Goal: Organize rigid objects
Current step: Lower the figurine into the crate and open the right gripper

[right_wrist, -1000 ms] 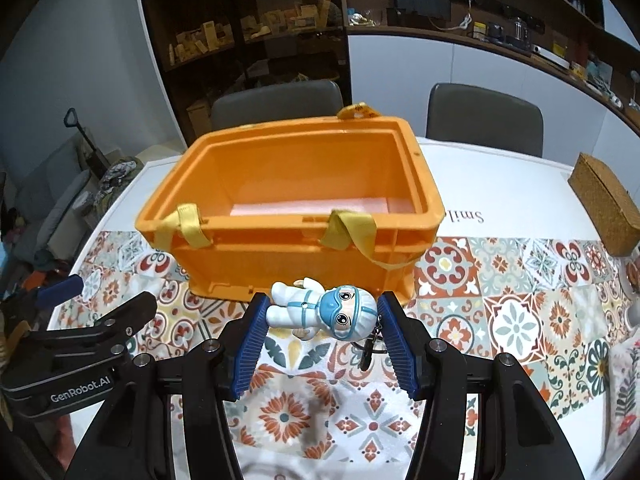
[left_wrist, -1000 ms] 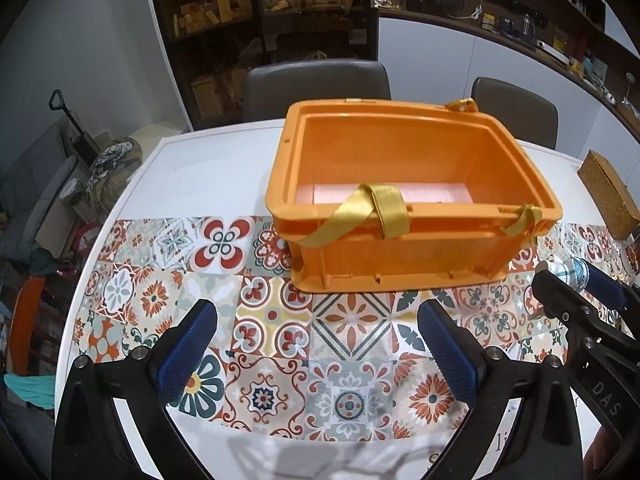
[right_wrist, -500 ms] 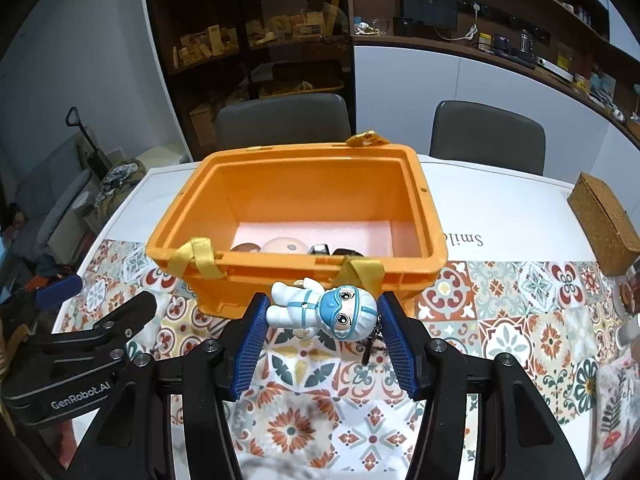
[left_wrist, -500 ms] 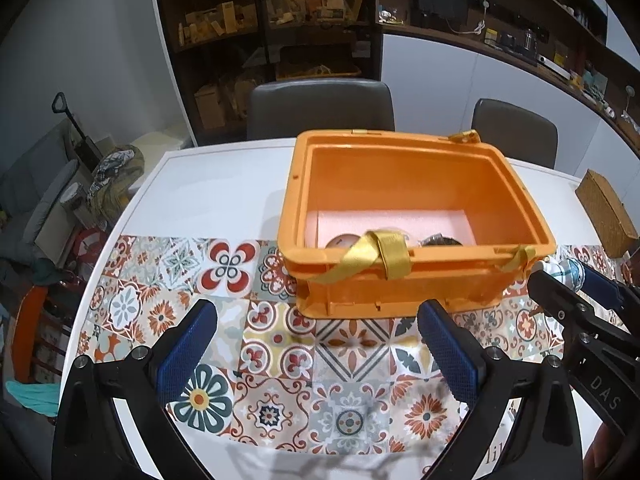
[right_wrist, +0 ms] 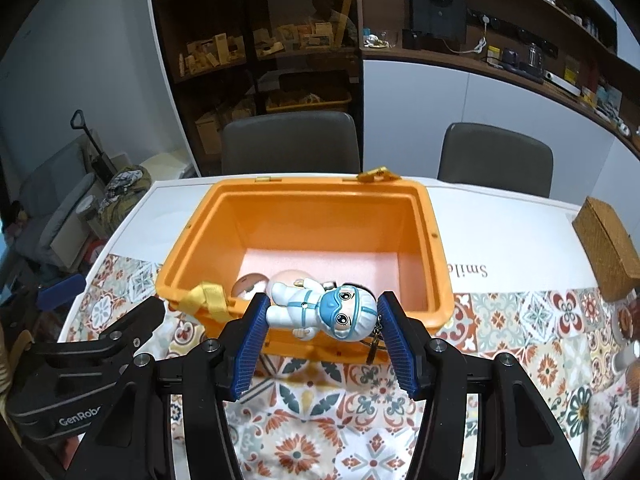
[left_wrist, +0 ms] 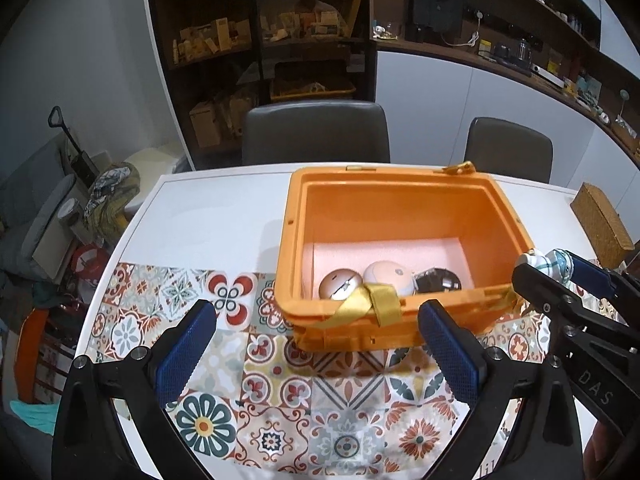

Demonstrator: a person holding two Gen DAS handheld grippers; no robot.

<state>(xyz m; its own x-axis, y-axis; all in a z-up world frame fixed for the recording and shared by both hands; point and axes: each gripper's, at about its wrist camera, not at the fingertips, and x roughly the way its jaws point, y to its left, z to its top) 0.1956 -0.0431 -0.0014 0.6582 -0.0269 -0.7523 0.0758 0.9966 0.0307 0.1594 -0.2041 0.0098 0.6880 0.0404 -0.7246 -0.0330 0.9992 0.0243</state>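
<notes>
Your right hand-held gripper (right_wrist: 322,330) clamps figurine (right_wrist: 320,312) | left hand-held gripper (left_wrist: 316,354) wide, empty, "GenRobot.AI" | tabletop (right_wrist: 500,236) "Smile"

the crate (left_wrist: 400,216) stands on the patterned mat (left_wrist: 280,392) on the table (left_wrist: 212,216). in the crate, by its near wall, three round objects (left_wrist: 386,280) lie side by side. the figurine (right_wrist: 320,310) is between the right gripper (right_wrist: 322,330) pads, above the near rim. two chairs (left_wrist: 316,132) stand behind the table. the woven box (right_wrist: 608,248) lies right of the crate.
</notes>
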